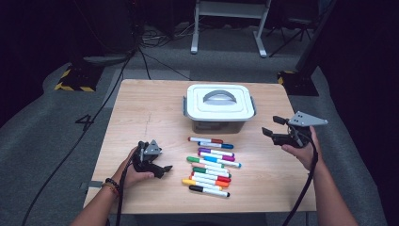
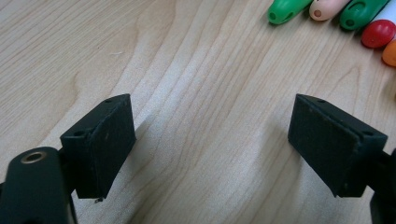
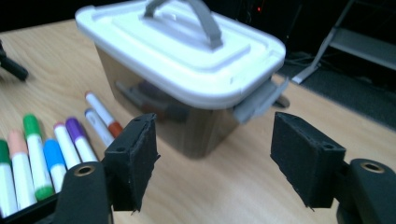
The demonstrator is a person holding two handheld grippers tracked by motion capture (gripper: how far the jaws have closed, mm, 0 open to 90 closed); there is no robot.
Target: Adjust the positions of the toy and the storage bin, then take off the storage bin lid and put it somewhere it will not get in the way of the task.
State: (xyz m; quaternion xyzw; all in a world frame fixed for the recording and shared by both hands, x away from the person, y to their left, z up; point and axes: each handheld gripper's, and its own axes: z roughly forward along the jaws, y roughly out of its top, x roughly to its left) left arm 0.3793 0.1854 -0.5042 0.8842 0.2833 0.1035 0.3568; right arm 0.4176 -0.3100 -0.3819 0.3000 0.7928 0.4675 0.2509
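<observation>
Box (image 3: 187,88) with its white lid (image 1: 219,100) clipped on sits just ahead of the right gripper (image 3: 212,161), jaws half open, empty; left gripper (image 2: 212,140) wide open, empty beside markers (image 1: 211,165); next, unlatching the grey clip (image 3: 259,100)

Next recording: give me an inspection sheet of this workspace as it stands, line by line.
Surface: wooden table, light grain, bare at the left.
Job's things: storage box with white lid on, grey handle flat; markers lying side by side in front of it, caps on.
Clutter: nothing seen.
Grippers: left gripper low over bare wood beside the markers, jaws open, empty; right gripper raised, aimed at the box's grey side latch, jaws open, empty.
Cables: one trails from each gripper; more on the floor.
Surroundings: grey carpet, dark room, white stand behind.
</observation>
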